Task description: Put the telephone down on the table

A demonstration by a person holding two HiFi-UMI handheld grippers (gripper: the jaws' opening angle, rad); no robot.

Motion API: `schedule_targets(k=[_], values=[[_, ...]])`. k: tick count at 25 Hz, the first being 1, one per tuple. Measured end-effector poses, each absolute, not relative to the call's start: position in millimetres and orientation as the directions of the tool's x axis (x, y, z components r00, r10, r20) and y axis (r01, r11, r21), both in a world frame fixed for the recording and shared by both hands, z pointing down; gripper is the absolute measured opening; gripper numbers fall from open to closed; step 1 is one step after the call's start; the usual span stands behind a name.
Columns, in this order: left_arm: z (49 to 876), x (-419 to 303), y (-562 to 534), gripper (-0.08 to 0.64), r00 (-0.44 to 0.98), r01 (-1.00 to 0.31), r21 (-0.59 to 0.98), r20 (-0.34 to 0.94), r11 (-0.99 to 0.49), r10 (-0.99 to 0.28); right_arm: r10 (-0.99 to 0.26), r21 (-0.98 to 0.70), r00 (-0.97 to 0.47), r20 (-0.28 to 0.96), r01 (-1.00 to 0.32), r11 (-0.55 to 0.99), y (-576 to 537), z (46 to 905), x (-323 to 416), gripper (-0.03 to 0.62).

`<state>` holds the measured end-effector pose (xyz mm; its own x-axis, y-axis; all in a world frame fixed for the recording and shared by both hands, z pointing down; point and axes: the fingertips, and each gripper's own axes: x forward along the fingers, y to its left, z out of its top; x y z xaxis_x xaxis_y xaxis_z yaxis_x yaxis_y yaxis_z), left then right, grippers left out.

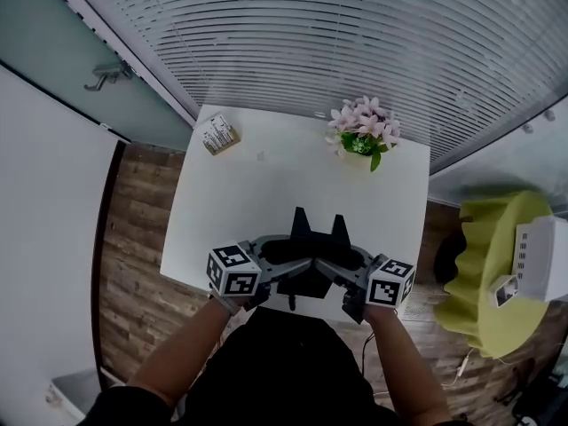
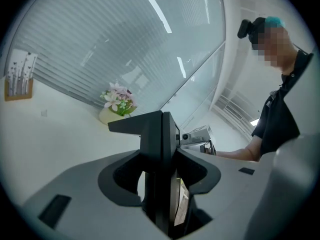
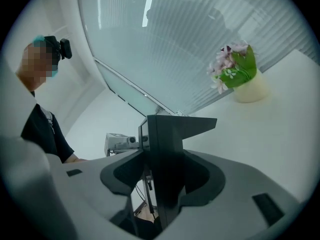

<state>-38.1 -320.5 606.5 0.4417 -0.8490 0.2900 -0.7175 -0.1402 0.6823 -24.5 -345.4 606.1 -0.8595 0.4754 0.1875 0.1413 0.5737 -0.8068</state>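
Note:
The telephone (image 1: 308, 278) is a black body with two pointed parts that stick up. It hangs over the near edge of the white table (image 1: 231, 202); I cannot tell whether it touches the top. My left gripper (image 1: 297, 254) and right gripper (image 1: 344, 260) face each other and hold it from either side. In the left gripper view the telephone (image 2: 157, 154) stands edge-on between the grey jaws, whose black-lined tips close against it. The right gripper view shows the same telephone (image 3: 165, 154) clamped between that gripper's jaws.
A pot of pink flowers (image 1: 364, 131) stands at the table's far right and a small printed box (image 1: 217, 134) at its far left. A yellow-green seat (image 1: 493, 264) carries a white device (image 1: 543, 256) to the right. Wood floor (image 1: 133, 264) lies left; window blinds behind.

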Motion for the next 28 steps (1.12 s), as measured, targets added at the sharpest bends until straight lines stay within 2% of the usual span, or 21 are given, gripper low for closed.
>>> schedule_targets(k=[12,28], values=[[685.8,-75.7,-347.0,0.209,0.493,-0.617,0.78,0.282,-0.102,-0.823,0.468,-0.843,-0.84,0.274,0.024,0.537,-371.8,683.7,-62.3,0.229],[739.9,-98.8,-361.7,0.209,0.526,-0.518,0.856,0.305,-0.014,-0.794,0.441,-0.862,-0.841,0.315,-0.058,0.504,-388.6,735.4,-84.7,0.229]])
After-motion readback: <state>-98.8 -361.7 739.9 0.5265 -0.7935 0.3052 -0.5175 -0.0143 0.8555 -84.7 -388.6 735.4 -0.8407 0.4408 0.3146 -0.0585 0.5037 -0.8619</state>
